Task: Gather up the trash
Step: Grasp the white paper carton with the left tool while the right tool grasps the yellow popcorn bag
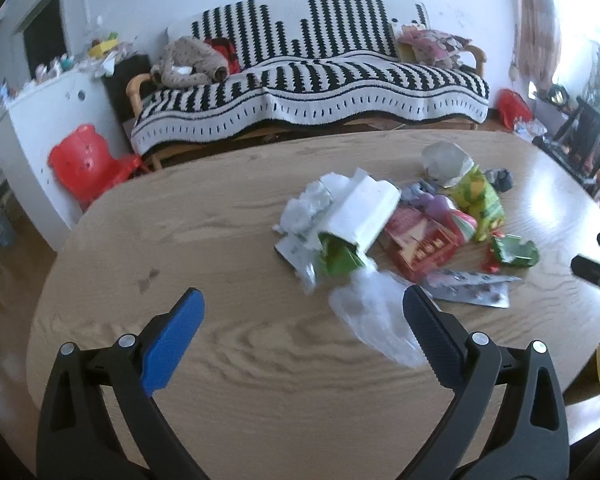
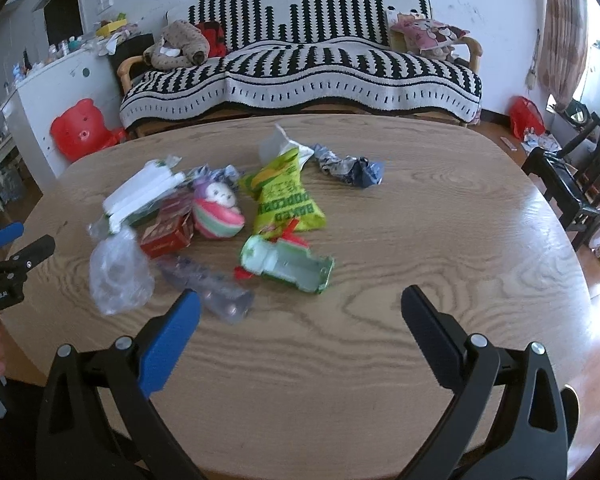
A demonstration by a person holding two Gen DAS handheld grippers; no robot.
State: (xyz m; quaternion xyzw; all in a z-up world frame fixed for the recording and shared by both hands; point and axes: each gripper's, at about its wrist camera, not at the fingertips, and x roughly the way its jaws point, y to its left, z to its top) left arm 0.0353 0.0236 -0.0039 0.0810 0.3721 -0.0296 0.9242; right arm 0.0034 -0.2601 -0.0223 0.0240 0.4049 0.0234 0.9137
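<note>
Down at the bottom of the left wrist view, the left gripper (image 1: 302,312) hung over the wooden table (image 1: 180,240) with its fingers spread wide and nothing between them. Same story in the right wrist view: the right gripper (image 2: 300,308) sat low in the frame, fingers wide apart, empty, bare tabletop beneath.

Just past the left gripper's dark finger lay a clear plastic bag (image 1: 374,312), crumpled flat on the wood at centre right. Beside it, lower right of the pile, was a silver blister pack (image 1: 470,288). In the right wrist view that pack (image 2: 212,284) lay just beyond the blue fingertip, left of centre.

Next, mid-frame, a torn green and white carton (image 2: 290,264) lay on its side, closest to the right gripper. Behind it stood a red box (image 2: 166,236), a pink and green striped wrapper (image 2: 218,216), a yellow-green popcorn bag (image 2: 286,194) and a white box (image 2: 140,196), all bunched and touching. A crumpled blue-grey wrapper (image 2: 350,166) lay a little apart, upper centre.

Beyond the table's far edge, across the top of both frames, stretched a sofa (image 2: 300,64) under a black and white throw, with a red bear-shaped stool (image 2: 80,128) at the left.
</note>
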